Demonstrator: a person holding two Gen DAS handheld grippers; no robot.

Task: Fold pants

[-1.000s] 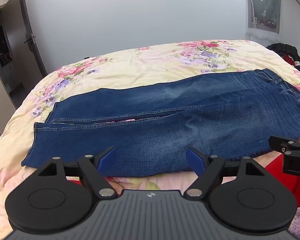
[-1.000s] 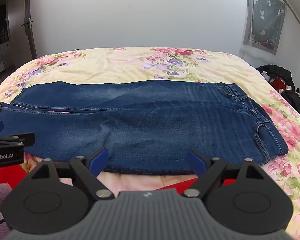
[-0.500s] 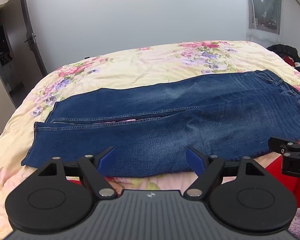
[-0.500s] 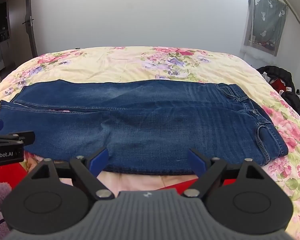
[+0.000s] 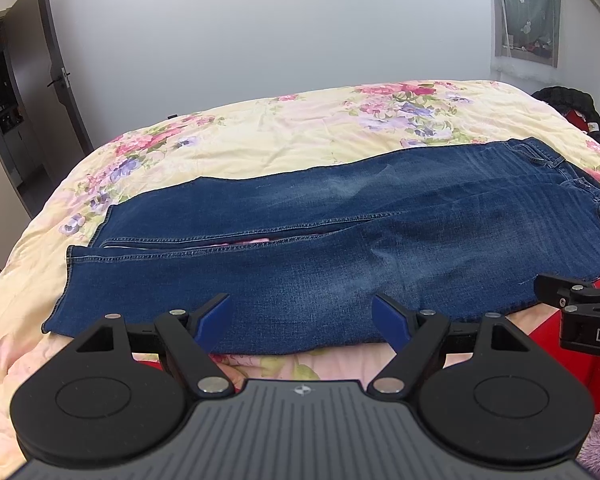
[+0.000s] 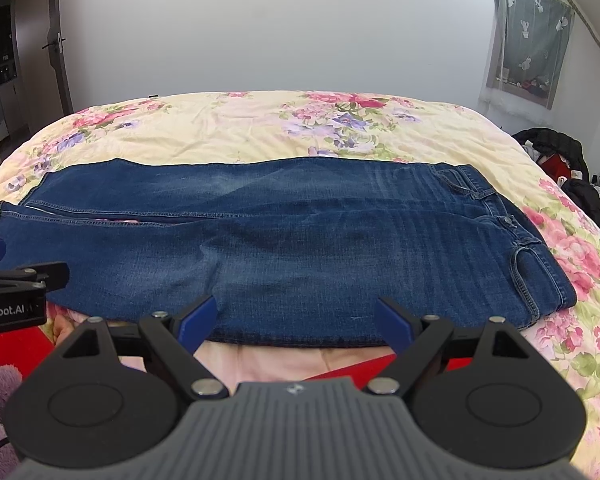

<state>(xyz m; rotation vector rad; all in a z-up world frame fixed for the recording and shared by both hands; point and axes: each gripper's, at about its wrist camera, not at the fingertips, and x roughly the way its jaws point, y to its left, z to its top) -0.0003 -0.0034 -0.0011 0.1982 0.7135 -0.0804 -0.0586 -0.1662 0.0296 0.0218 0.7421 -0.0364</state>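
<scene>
Black plastic arms tipped with blue pads form the left tool (image 5: 302, 318), its two fingers spread wide apart and gripping nothing, above the near edge of the bed. The right tool (image 6: 296, 320) has the same build, a ribbed grey housing between two round black discs, and it too is spread wide and empty.

Just beyond both tools lie the jeans (image 5: 340, 248), dark blue denim with paler worn patches, spread flat and lengthwise across the bed. The two legs lie side by side, with a narrow slit between them showing the cover beneath. The leg hems point left and the waistband right. Orange-toned stitching runs along the seams.

Under the jeans is a quilted bedspread (image 5: 300, 136), pale yellow with pink and purple flowers, softly creased. A red fabric (image 5: 556, 340) shows along the near edge.

The left wrist view shows the leg hems (image 5: 70, 280) fully, squared off at the left, and cuts off the waist. The right wrist view shows the waistband (image 6: 496, 208) with its button and a belt loop, and each view catches the other tool at its edge. A dark door (image 5: 56, 80) stands at far left and a grey curtain (image 6: 528, 36) hangs at far right on a plain white wall.
</scene>
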